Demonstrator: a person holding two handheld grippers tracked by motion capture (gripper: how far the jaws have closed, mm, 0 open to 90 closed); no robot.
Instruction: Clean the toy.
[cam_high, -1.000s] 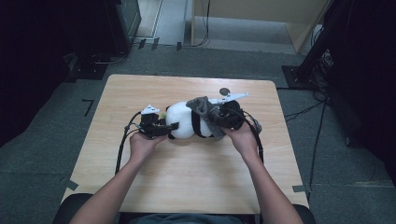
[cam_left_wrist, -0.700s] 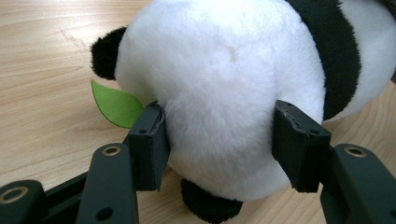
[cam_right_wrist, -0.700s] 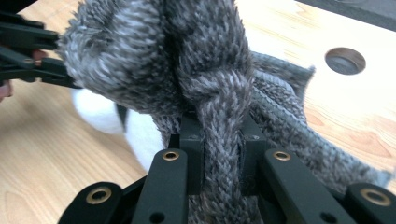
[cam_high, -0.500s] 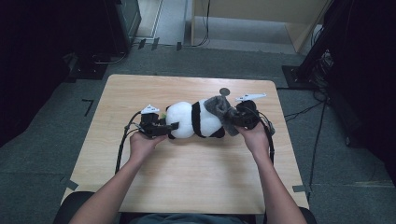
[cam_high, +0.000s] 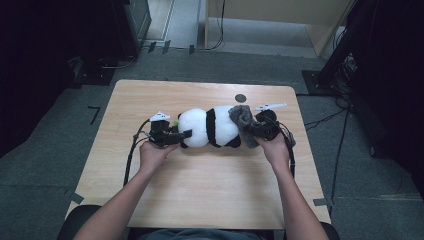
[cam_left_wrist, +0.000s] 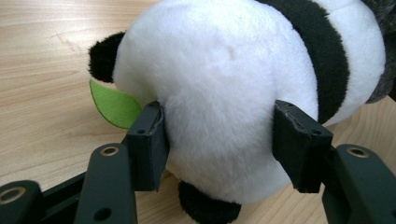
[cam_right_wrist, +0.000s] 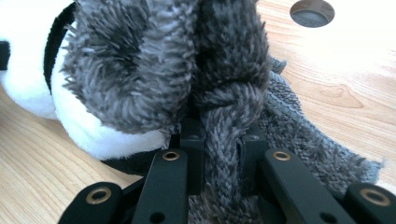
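on the table (cam_high: 200, 190) there is 1 plush panda (cam_high: 207, 127), 1 grey fuzzy cloth (cam_high: 243, 122) at the panda's right end, and 1 green felt leaf (cam_left_wrist: 114, 105) at its left end. 2 grippers meet the panda: 1 left gripper (cam_high: 182, 135), 1 right gripper (cam_high: 252, 131). 1 round hole (cam_high: 241, 98) lies in the table beyond the panda.

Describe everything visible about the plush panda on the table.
The black-and-white plush panda toy lies on its side along the light wooden table, near the middle. Its fur looks soft and short: a white rounded body crossed by a black band, with small black limbs. A green felt leaf sticks out beside one black limb. The left tool squeezes its white end between both pads. A shaggy grey cloth drapes over its other end, pinched by the right tool.
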